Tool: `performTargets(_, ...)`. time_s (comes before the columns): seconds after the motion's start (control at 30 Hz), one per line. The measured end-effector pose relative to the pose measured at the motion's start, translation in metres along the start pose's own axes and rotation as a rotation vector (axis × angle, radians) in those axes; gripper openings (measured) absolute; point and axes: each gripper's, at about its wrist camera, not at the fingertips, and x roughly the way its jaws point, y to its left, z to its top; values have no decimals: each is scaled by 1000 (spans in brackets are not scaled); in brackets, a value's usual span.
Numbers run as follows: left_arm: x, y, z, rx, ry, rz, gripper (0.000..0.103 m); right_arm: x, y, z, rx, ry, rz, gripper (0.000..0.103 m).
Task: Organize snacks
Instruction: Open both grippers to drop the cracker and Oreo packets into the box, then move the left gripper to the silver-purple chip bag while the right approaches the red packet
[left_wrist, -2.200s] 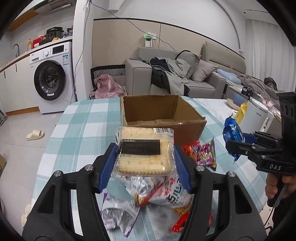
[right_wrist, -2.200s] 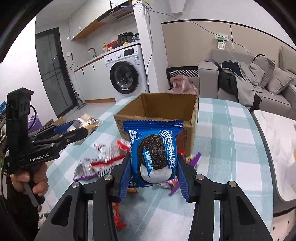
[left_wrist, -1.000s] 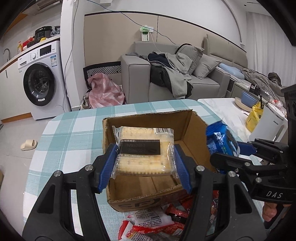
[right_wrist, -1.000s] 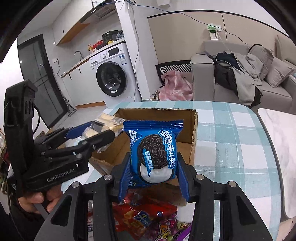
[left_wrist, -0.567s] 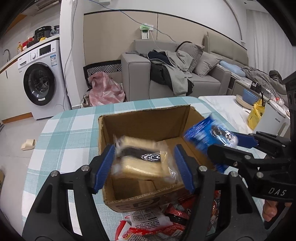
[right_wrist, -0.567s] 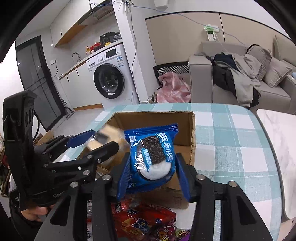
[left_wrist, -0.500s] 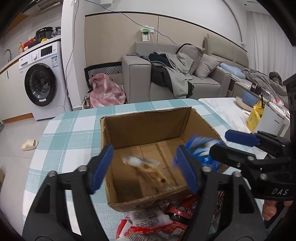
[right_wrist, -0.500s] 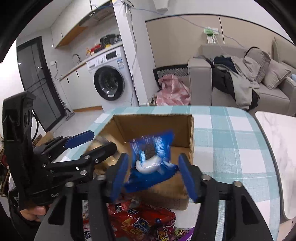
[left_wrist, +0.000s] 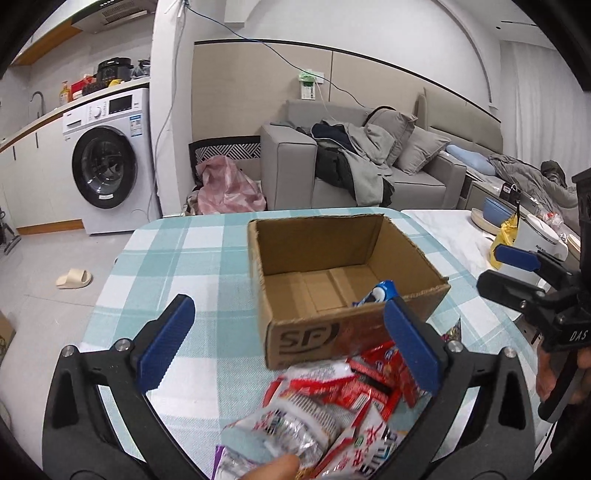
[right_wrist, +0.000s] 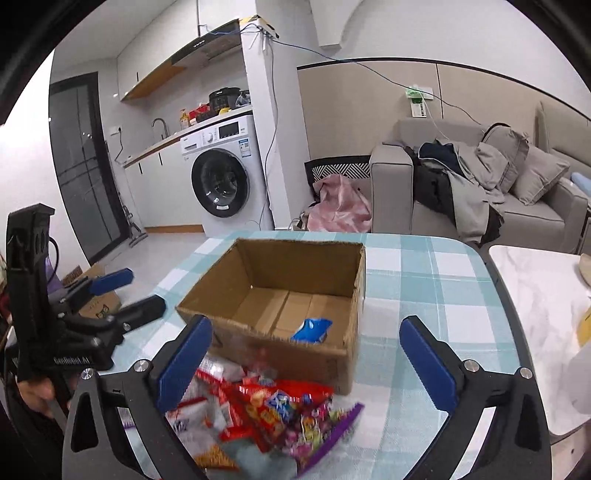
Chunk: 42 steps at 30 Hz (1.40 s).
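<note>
Now both claws stand wide and empty: the left gripper (left_wrist: 288, 345) and the right gripper (right_wrist: 304, 363) have just been spreading their jaws, and nothing sits between either pair of blue pads. Just ahead, the open cardboard box (right_wrist: 356, 280) rests on the checked tablecloth (left_wrist: 177, 258), and a blue cookie packet (right_wrist: 312, 329) lies on its floor by the near wall; the cracker pack can't be seen from here. Closer in, touching the box front, sits the loose heap of snack packets (right_wrist: 273, 406), red, silver and purple wrappers overlapping. These look light, crinkly and slick, likely with brittle contents, so a gentle pinch across a packet's flat middle seems wiser than grabbing a sealed edge, which could slip. Overlapping wrappers may drag a neighbour along.
</note>
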Motion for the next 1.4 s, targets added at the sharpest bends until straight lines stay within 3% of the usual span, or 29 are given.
performTargets(0.3,-56,23,-34,-30,5,35,102,-31,13,-19,-7,12,-4,103)
performTargets(0.6,-84,26,-65,-26,34,51,102,-47,18,-41,3,39,-5,103)
performTargets(1.2,-88,26,-96,-36,88,60,102,-49,20,-82,22,102,-35,103)
performTargets(1.4,-81,27,-113,-38,139,63,102,-37,15,-93,44,155,-27,103)
